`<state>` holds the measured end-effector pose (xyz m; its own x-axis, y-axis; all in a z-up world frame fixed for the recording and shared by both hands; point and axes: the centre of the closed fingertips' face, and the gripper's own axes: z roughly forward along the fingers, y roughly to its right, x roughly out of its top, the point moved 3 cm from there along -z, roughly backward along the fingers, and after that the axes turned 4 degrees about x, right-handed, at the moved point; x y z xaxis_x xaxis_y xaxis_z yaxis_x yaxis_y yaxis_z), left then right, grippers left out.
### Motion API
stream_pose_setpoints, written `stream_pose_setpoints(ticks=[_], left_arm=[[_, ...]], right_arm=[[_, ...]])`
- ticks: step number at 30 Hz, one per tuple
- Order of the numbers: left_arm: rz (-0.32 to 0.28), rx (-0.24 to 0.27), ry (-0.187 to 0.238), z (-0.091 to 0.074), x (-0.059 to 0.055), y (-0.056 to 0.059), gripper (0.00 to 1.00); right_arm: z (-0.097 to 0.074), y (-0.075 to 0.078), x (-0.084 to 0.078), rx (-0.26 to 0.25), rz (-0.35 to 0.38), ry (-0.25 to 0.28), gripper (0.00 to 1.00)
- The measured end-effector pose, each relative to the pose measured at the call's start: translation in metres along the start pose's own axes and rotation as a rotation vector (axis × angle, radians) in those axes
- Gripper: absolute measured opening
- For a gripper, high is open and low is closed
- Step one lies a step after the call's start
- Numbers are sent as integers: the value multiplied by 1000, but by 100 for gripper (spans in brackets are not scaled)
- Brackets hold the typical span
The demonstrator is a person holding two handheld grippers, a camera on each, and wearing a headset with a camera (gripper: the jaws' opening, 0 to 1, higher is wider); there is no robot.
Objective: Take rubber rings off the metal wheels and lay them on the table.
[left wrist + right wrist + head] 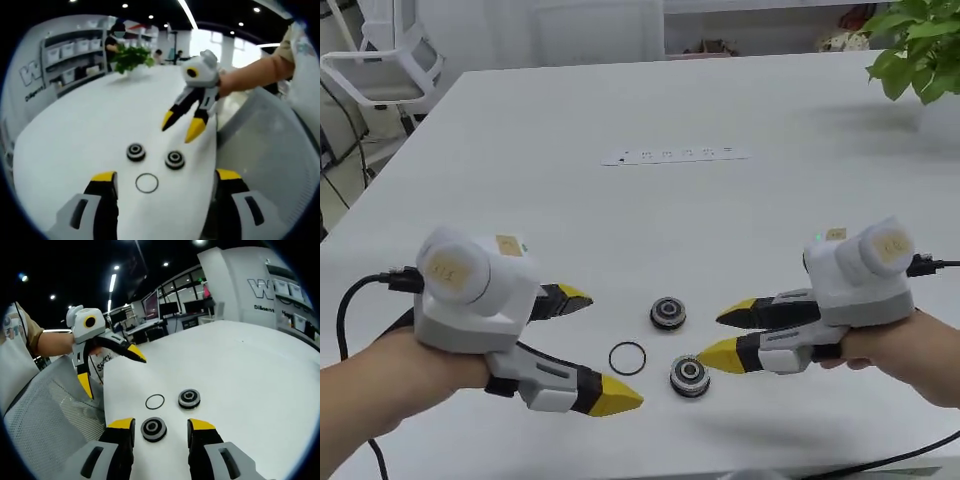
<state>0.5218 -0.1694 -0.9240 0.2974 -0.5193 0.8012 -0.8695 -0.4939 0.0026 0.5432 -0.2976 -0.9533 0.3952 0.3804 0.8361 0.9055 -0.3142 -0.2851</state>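
Head view: one rubber ring (pixel 610 358) lies flat and loose on the white table (pixel 620 220), just left of the near wheel (pixel 689 375) and below the far wheel (pixel 668 312); both wheels rest flat, apart; the left gripper (pixel 606 348) hovers spread wide, grasping nothing; the right gripper (pixel 715 338) is released, and in the right gripper view its parted jaws flank the near wheel without touching.

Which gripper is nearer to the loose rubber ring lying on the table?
Left. The left gripper has the rubber ring just ahead between its open jaws; the right gripper is farther off, aimed at a metal wheel.
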Motion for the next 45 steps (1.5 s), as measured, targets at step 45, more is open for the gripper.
stream_pose_setpoints(ticks=[45], left_arm=[[-6, -112, -55, 70, -7, 20, 41]], right_arm=[[28, -5, -45, 5, -102, -46, 15]])
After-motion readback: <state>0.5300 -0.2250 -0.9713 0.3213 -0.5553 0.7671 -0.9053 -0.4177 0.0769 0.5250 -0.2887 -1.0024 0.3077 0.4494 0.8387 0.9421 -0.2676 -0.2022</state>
